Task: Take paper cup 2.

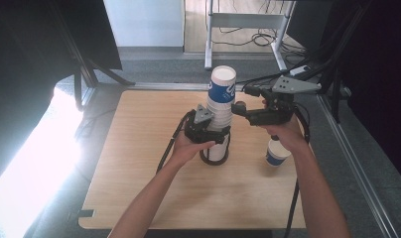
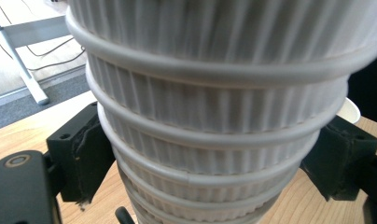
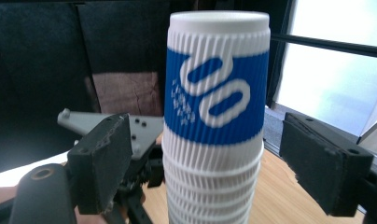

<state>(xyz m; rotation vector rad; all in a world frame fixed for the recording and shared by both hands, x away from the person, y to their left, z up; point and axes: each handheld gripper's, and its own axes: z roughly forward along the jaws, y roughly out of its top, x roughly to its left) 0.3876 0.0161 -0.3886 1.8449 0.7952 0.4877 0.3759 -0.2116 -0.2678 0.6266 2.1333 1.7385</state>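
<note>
Cup stack (image 1: 220,116): stands between my two grippers.
My left gripper (image 1: 207,130): squeezes the stack low down.
My right gripper (image 1: 248,106): jaws wide, beside the stack's top, holding nothing.

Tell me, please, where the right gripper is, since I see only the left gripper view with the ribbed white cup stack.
Observer: The right gripper is level with the top cup of the stack, jaws open either side, not touching.
Operator: Does that cup look different?
Observer: Yes, it carries a blue band with a white logo.
Operator: What is the white rim at my right edge?
Observer: A single cup with blue print, standing on the table beside the stack.
</note>
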